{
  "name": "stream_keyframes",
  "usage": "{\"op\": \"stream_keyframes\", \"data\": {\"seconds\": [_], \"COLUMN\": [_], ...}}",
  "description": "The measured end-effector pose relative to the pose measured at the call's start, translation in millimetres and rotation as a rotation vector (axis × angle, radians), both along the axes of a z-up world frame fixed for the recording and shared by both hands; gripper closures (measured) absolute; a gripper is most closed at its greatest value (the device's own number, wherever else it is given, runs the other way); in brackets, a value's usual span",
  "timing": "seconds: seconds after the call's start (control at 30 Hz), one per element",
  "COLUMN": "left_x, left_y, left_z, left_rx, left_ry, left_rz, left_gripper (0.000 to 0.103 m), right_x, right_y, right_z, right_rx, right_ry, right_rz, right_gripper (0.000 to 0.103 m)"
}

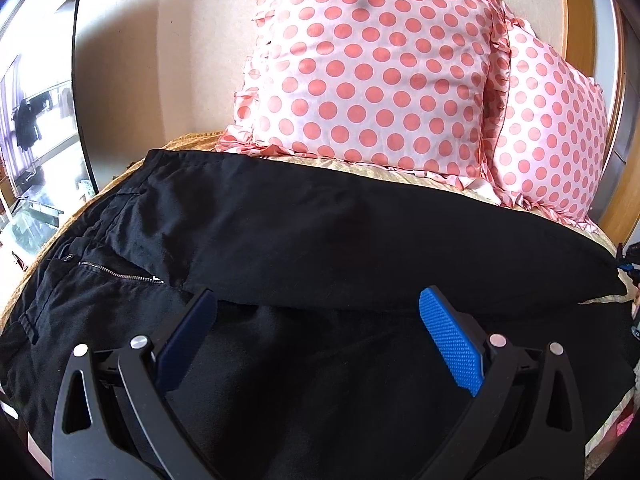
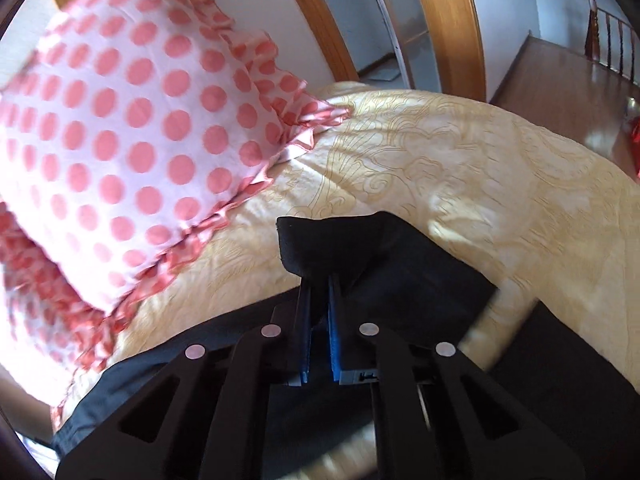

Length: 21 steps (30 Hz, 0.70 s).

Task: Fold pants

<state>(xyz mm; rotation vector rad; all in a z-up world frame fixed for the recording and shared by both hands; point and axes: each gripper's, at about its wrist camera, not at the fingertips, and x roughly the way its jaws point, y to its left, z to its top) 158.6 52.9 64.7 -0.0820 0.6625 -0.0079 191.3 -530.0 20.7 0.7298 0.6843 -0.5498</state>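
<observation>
The left gripper [image 1: 316, 320] points downward over the pants [image 1: 320, 232], its jaws spread wide with nothing between them; one blue pad [image 1: 452, 344] stands at 5 o'clock in its view and the dark one at 7 o'clock, both above black cloth. The right gripper [image 2: 319, 300] also tilts down, and its jaws are clamped on a hem of the pants [image 2: 360, 256], which sticks up past the fingertips toward 12 o'clock as a lifted flap. The pants lie spread across the bedspread [image 2: 460, 168], waistband and zipper [image 1: 120, 272] at 9 o'clock in the left view, the upper leg running out to 3 o'clock, where its end meets a strip of bare bedspread. Two dotted pillows [image 1: 380, 72] sit just beyond the pants' far edge, from 12 to 2 o'clock, close to the cloth. In the right view a pillow [image 2: 132, 140] fills 9 to 11 o'clock, while open bedspread stretches from 12 to 3 o'clock up to the bed's edge, with wooden floor [image 2: 560, 80] beyond at 2 o'clock.
</observation>
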Motion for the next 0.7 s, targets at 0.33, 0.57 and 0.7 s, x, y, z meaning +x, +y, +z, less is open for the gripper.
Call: {"op": "stream_keyframes", "data": {"seconds": [0.33,0.57,0.7], "left_x": [5.6,76.0,140.0], "left_y": [31.6,49.6,71.4], "left_z": [24.4,42.4,39.6], "left_rx": [-0.016,-0.056,-0.159], "left_ry": [-0.019,0.017,0.123], "left_rz": [0.054,0.047,0.087], "left_gripper": [0.002,0.002,0.002], "right_x": [-145.0,-168.4,-170.7], "right_y": [36.3,48.6,49.9], "right_z": [-9.9,-25.4,-23.9], "right_rx": [0.052,0.075,0.059], "right_ry": [-0.153,-0.150,-0.147], "right_rz": [-0.016,-0.013,-0.015], "right_gripper": [0.095,0.095,0.095]}}
